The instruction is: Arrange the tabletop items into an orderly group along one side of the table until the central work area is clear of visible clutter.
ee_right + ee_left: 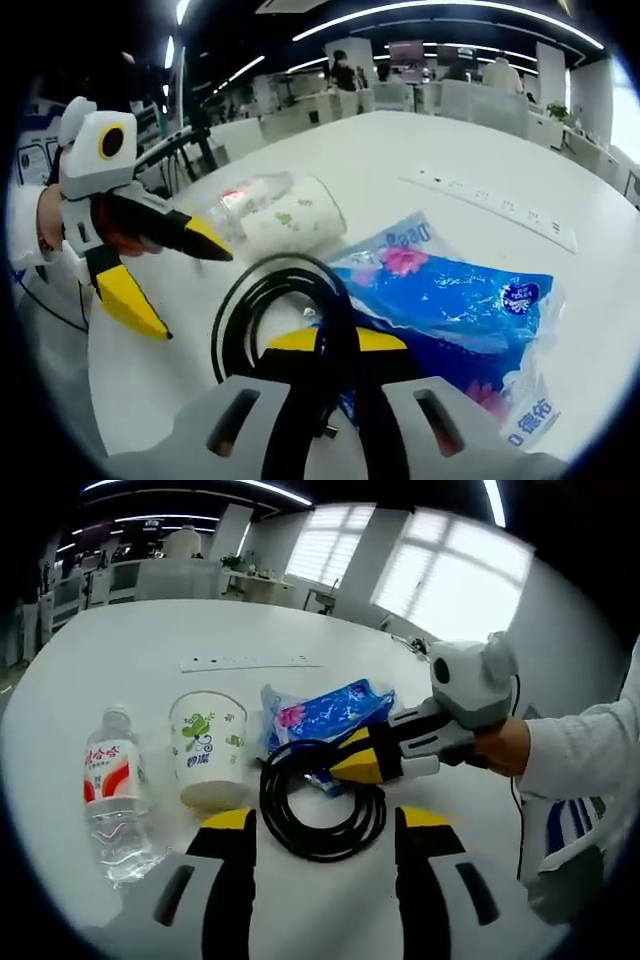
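A white table (150, 630) is being shown in the left gripper view, with items gathered near its front edge. A small water bottle (112, 790) with a red and white label is being stood at the left, and a paper cup (208, 748) printed with green leaves is being stood just beside it. A coiled black cable (320, 805) is being rested on the table, touching a blue tissue pack (325, 715) with pink flowers. A white power strip (250, 663) is being left farther back, well apart from the group.

The left gripper (322, 832) is being held with its yellow-tipped jaws spread wide, nothing between them, just before the coil. The right gripper (362, 762) is being brought in from the right, its jaws pressed together on the cable where the coil overlaps the tissue pack. In the right gripper view, the cable (290, 320) is being pinched between those jaws, while the left gripper (180, 280) is being held open at the left.
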